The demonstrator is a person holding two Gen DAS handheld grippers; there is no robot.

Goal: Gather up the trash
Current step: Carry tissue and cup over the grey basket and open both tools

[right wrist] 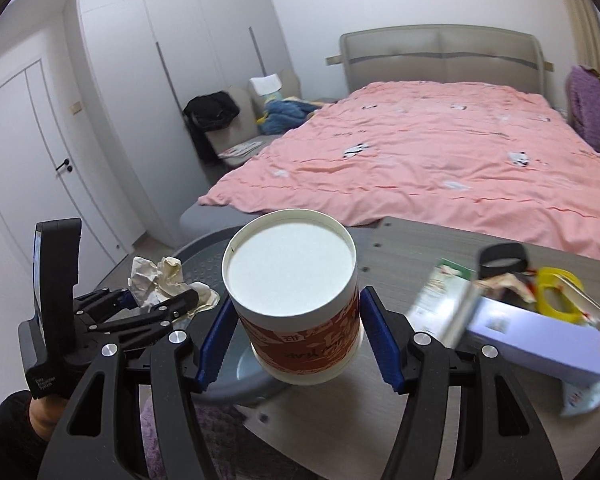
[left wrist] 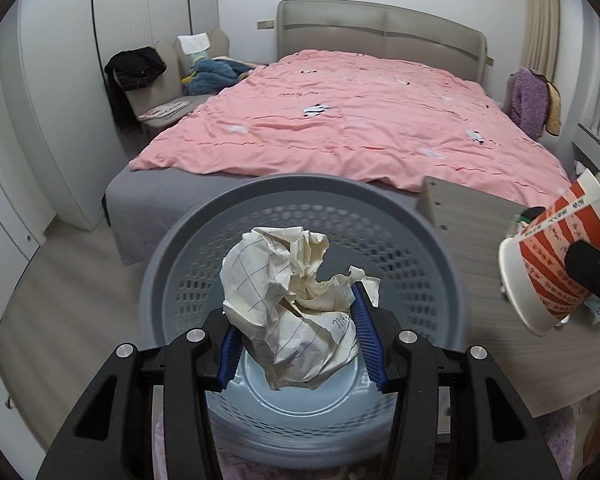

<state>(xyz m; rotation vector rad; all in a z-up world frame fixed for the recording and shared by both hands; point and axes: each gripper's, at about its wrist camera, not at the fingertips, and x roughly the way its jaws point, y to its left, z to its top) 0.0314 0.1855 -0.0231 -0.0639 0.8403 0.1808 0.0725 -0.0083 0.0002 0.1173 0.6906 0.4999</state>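
The left tongs [left wrist: 296, 344] are closed on a crumpled paper ball [left wrist: 296, 304] and hold it right over the mouth of the grey bin [left wrist: 188, 240], which stands at the near left edge of the table [left wrist: 480, 232]. The right tongs [right wrist: 296, 340] clamp a red-and-white paper cup [right wrist: 296, 300] tilted on its side, above the table edge and just right of the bin.

The likeliest slip, as I judge it, is the paper: it is springy and bulges past the blue pads [left wrist: 366, 340], so on release it may cling to one of them or bounce off the rim onto the floor. The cup is gripped across its thin wall; a hard squeeze could crush it, a loose one could let it roll out. Both tongs are near each other over one opening, so they could knock together. Clutter on the table to the right, a lilac box [right wrist: 540, 336] among it, sits close to the right tongs and could be swept off.

Writing: the cup carries Chinese characters, too blurred to read. The paper shows ruled lines and a scrawl, illegible.
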